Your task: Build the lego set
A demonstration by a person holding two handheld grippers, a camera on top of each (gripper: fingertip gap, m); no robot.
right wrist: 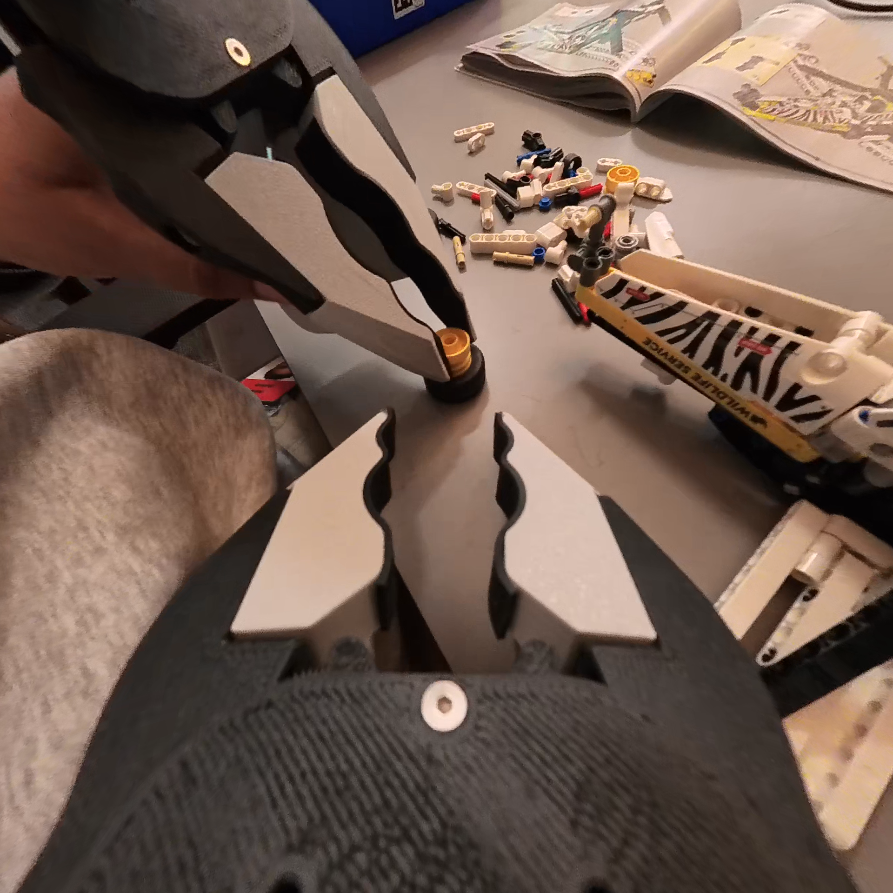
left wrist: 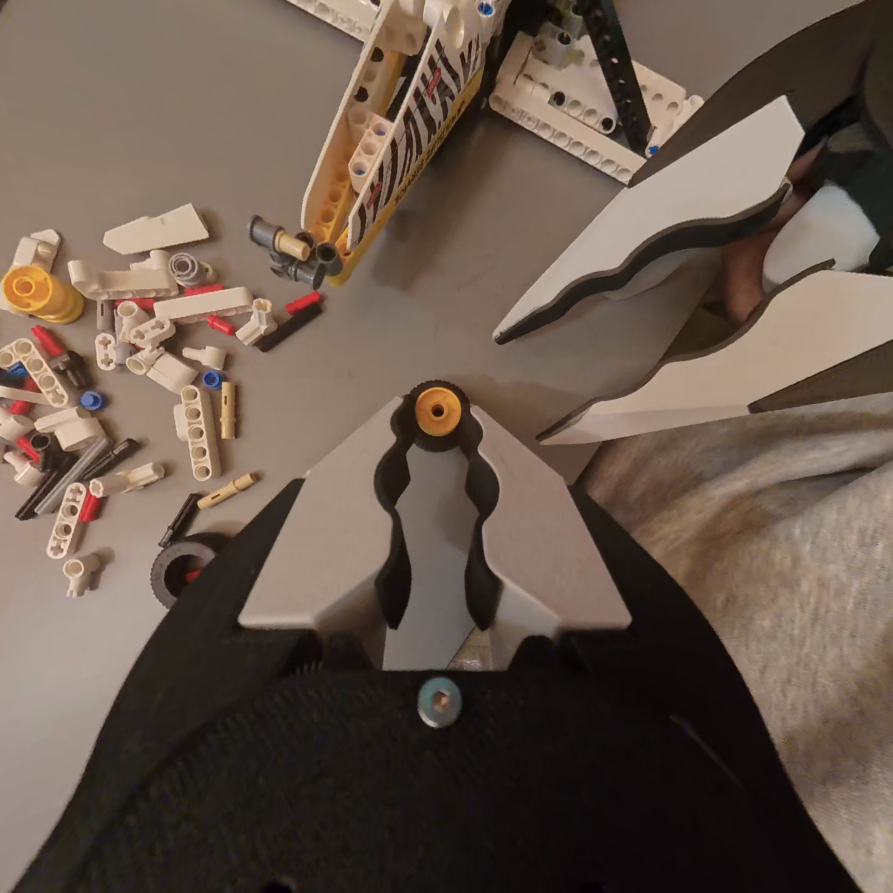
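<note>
While the small yellow plastic wheel hub (right wrist: 455, 349) sits pushed into the black rubber tyre (right wrist: 459, 379) on the grey tabletop (left wrist: 145, 121), just above centre in both views, the left gripper (right wrist: 452, 345) pinches the hub between its black-lined tips. The step in hand looks like seating the hub in the tyre to make a wheel; whether it is fully home I cannot tell. The right gripper (right wrist: 442, 425) hangs just below the wheel in its own view, its claw spread and empty, pointing at the tyre. The next move probably calls for it to steady the tyre while the left presses down, or for the finished wheel to be carried to the zebra-striped white and yellow model body (right wrist: 715, 338), which lies at the right of the right wrist view. Bare tabletop separates wheel and model, so the path is open. A scatter of small white, red, black and tan loose pieces (left wrist: 121, 377) fills the left side of the left wrist view, well apart from the wheel. The table edge runs close behind the wheel, with grey fabric (left wrist: 773, 580) at lower right, so a slipped wheel could roll off. An open instruction booklet (right wrist: 676, 58) lies at upper right.
</note>
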